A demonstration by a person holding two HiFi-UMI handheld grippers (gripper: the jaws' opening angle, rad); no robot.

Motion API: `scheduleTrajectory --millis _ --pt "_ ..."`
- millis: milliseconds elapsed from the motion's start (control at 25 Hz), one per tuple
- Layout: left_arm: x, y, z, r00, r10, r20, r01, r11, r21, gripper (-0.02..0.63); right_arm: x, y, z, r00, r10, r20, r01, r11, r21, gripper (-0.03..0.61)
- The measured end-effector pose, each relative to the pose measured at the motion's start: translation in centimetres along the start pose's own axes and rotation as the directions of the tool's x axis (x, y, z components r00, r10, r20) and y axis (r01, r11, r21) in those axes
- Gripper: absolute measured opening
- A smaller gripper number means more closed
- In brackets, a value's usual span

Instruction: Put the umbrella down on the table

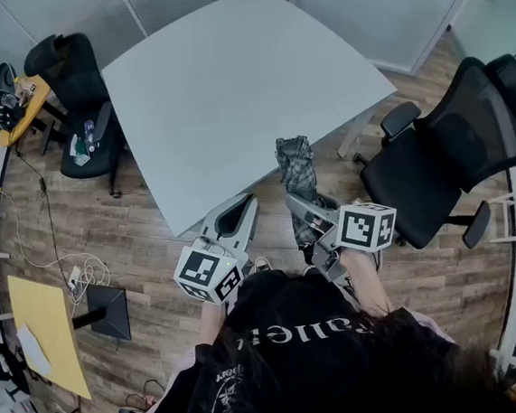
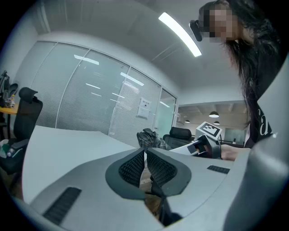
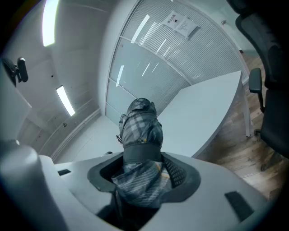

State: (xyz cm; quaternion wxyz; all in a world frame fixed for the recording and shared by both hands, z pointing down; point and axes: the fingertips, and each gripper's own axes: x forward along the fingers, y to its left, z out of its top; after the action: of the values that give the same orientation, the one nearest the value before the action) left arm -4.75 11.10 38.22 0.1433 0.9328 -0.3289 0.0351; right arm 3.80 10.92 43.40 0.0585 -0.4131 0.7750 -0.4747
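Observation:
A folded grey plaid umbrella (image 1: pixel 298 174) sticks out of my right gripper (image 1: pixel 306 213), which is shut on it just off the near edge of the large white table (image 1: pixel 228 86). In the right gripper view the umbrella (image 3: pixel 141 131) fills the jaws and points toward the table (image 3: pixel 198 113). My left gripper (image 1: pixel 238 214) hovers at the table's near edge, left of the umbrella. Its pads (image 2: pixel 135 167) are pressed together with nothing between them. From the left gripper view the umbrella (image 2: pixel 148 137) shows beyond the tips, with the right gripper (image 2: pixel 203 144) behind it.
A black office chair (image 1: pixel 444 156) stands close on the right. Another black chair (image 1: pixel 79 91) and a small yellow table (image 1: pixel 21 106) stand at the far left. Cables and a black box (image 1: pixel 109 311) lie on the wooden floor at the left.

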Motion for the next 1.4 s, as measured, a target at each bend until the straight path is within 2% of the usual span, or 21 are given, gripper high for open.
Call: scheduleTrajectory --millis 400,960,1400 --pt "0.3 0.7 -0.5 1.000 -0.010 -0.014 0.010 1.000 -0.010 0.026 0.5 -0.2 -0.3 1.000 0.000 -0.007 0.000 1.000 0.013 0.236" --pt "-2.0 4.1 -0.8 0.999 -0.034 -0.029 0.034 0.999 -0.010 0.026 3.9 1.4 -2.2 1.000 -0.021 -0.002 0.021 1.000 0.013 0.236" --pt "-1.9 6.2 -2.3 0.998 -0.037 -0.057 0.034 0.998 -0.056 0.026 4.6 0.0 -2.5 0.996 -0.083 -0.019 0.083 0.996 0.027 0.236"
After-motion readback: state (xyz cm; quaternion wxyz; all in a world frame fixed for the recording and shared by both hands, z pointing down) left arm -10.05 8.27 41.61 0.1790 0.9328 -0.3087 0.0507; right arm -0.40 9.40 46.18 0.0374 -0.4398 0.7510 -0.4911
